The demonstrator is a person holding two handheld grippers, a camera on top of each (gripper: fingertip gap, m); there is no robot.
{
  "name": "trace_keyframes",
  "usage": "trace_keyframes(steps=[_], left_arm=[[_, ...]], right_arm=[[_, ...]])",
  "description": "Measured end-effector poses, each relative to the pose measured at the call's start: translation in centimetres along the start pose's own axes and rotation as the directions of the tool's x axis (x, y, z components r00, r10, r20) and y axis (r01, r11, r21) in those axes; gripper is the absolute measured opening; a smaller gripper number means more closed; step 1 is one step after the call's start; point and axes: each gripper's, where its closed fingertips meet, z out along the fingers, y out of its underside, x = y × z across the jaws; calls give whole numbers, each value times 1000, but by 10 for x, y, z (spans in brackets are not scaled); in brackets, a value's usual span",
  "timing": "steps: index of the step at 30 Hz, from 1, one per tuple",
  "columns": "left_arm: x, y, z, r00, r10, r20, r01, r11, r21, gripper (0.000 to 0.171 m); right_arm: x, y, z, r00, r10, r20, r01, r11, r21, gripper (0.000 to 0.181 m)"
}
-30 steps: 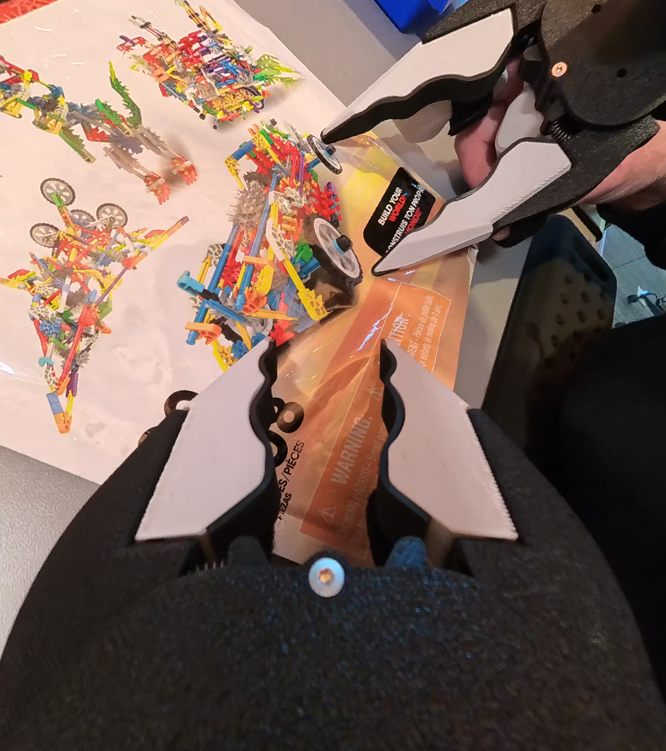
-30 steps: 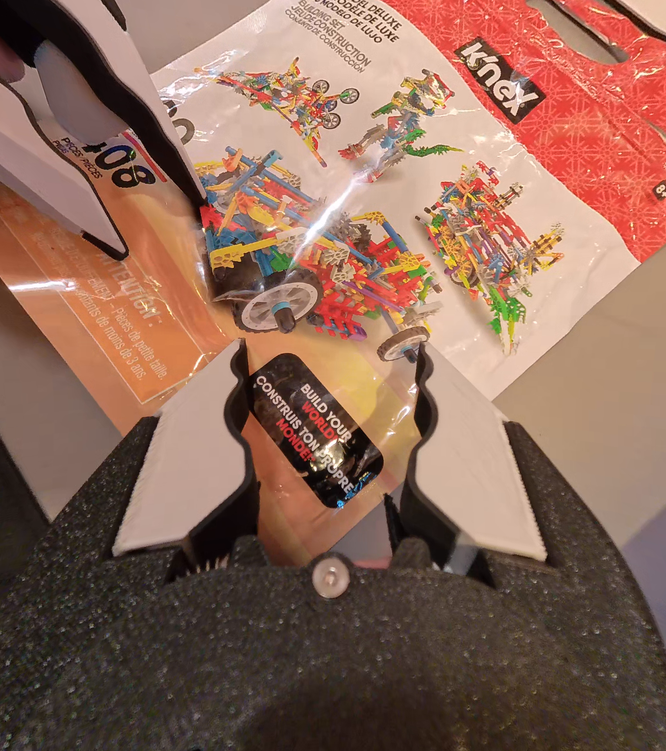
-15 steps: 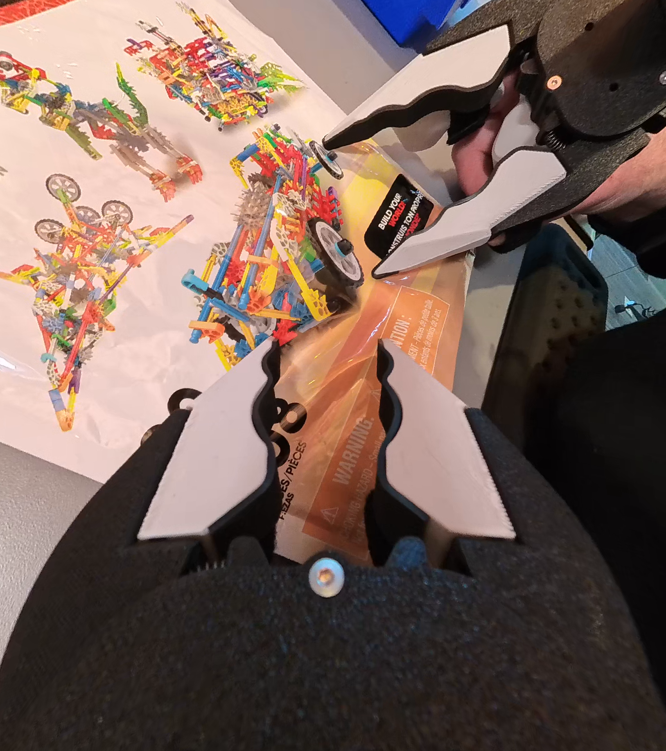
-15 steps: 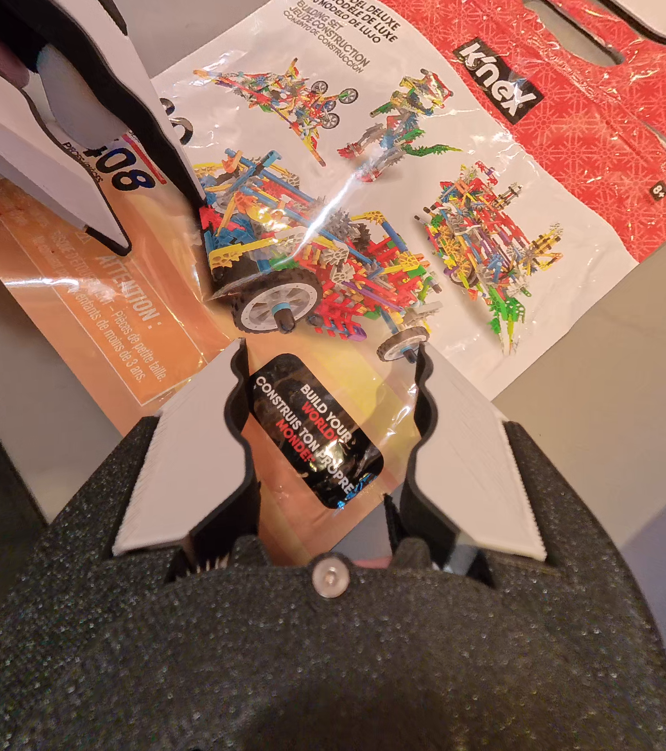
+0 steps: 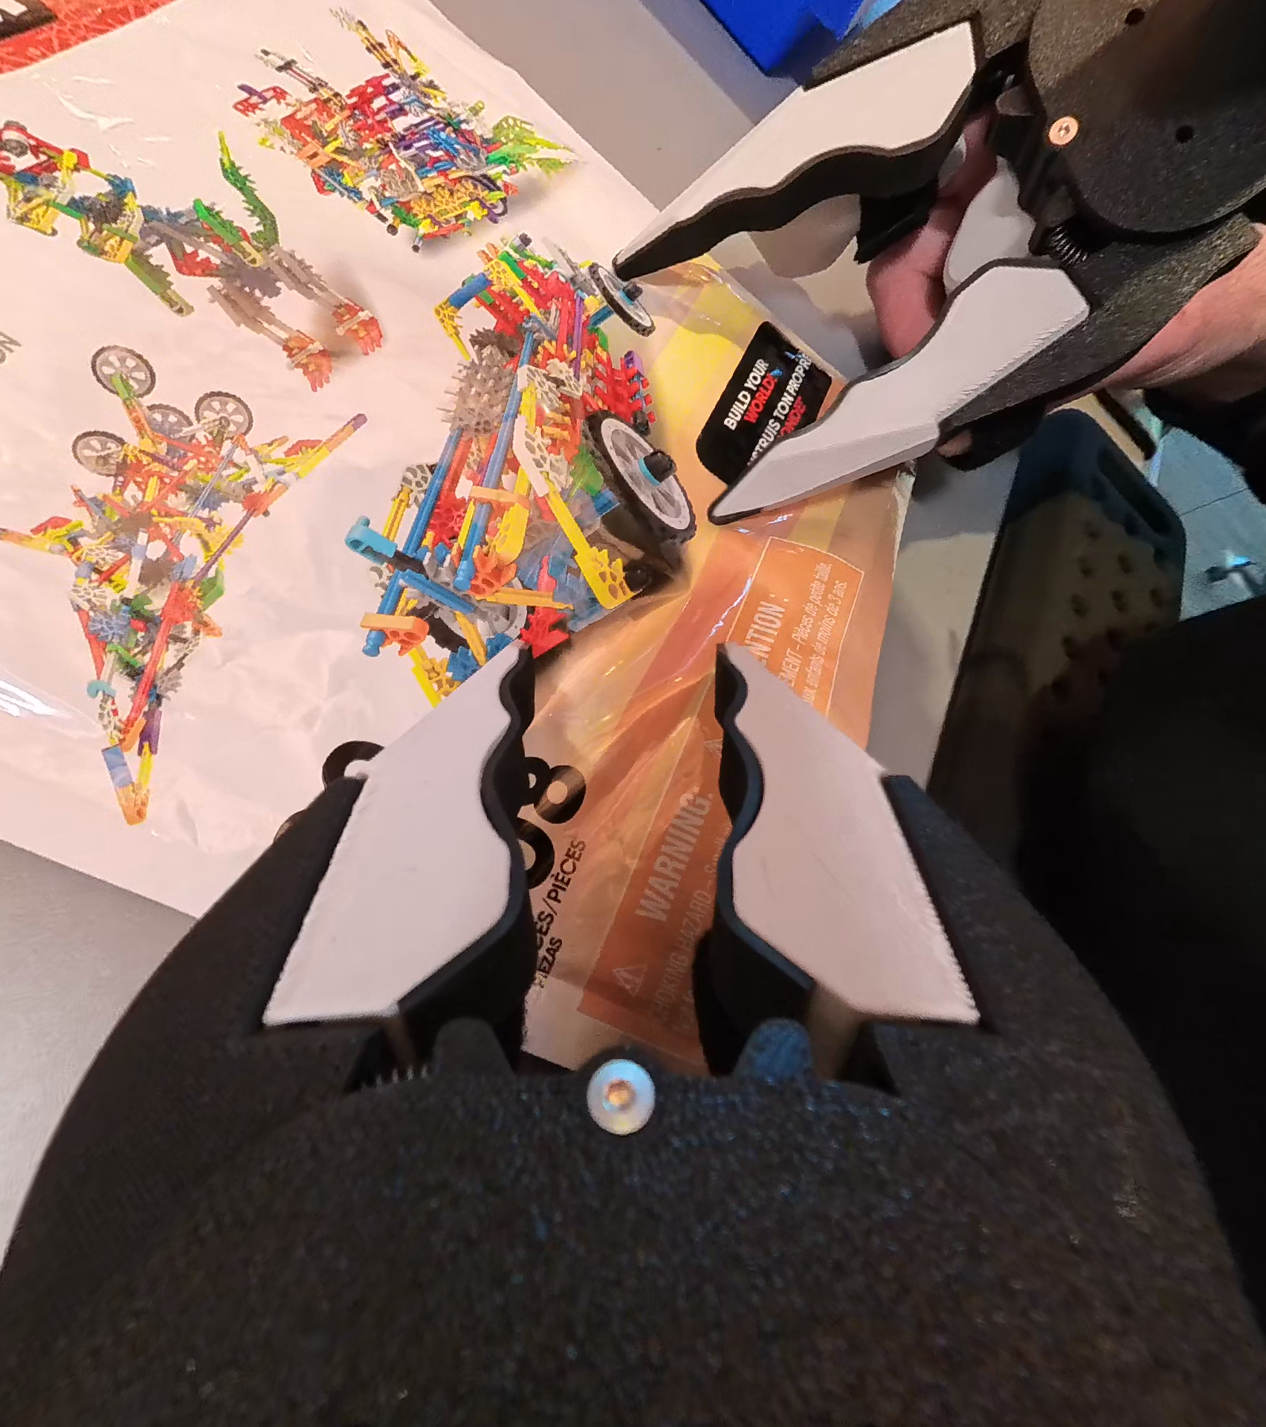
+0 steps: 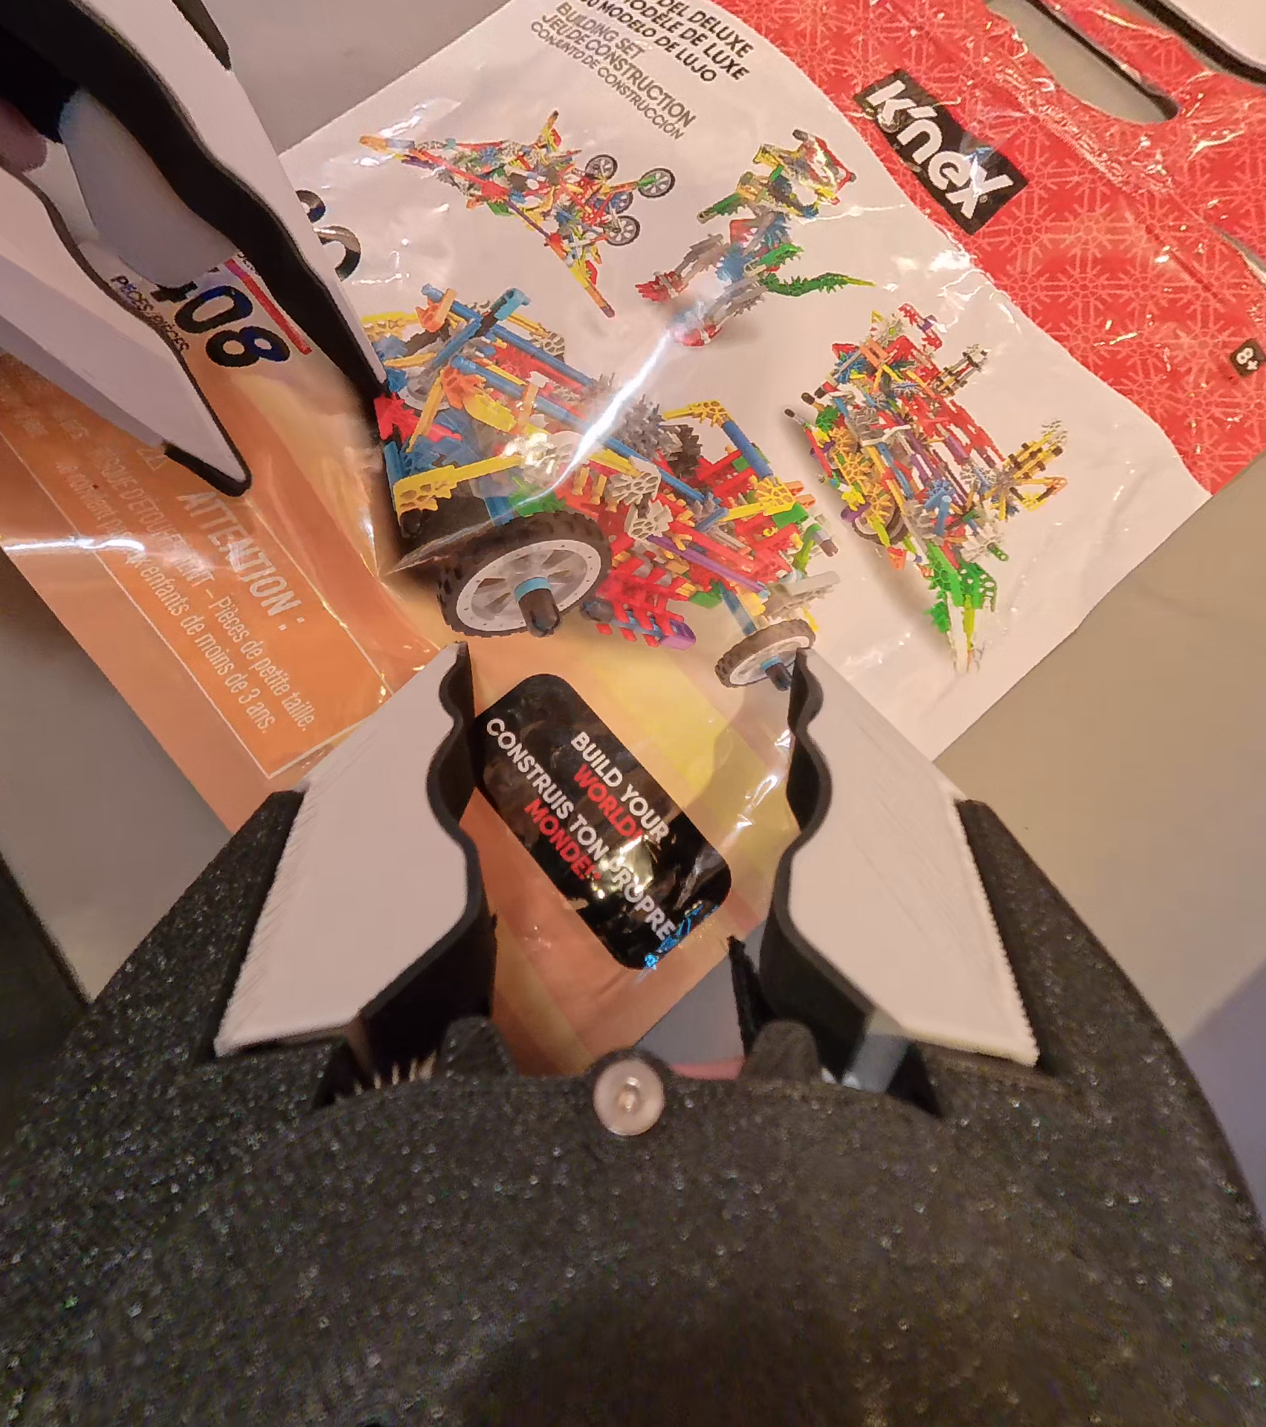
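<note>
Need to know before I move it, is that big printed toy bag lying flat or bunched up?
Flat. The printed plastic bag lies spread on the grey table, with light wrinkles and glare. Both grippers' fingers are open over its orange end.

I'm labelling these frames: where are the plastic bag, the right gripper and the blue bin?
plastic bag (image 6: 1124,255), right wrist view, red top band
right gripper (image 6: 629,664), right wrist view, midway between fingertips
blue bin (image 5: 753,31), left wrist view, visible corner

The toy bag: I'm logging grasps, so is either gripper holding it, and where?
Neither. The left gripper and right gripper are both open over the toy bag's orange end, jaws apart.
</note>
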Motion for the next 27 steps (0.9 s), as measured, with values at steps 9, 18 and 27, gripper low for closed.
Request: trace_keyframes(steps=[9,18,27], left_arm=[[-19,-1,-7,995,41,94,-37,999,-36,50],[-33,1,-14,986,24,162,-17,999,-45,58],[-35,-5,-33,962,31,272,-36,999,16,93]], right_arm=[[-8,-7,11,999,28,-32,-29,999,-15,79],[-6,-27,26,999,19,-40,-22,997,-71,81],[0,-47,3,995,82,-64,-79,996,40,111]])
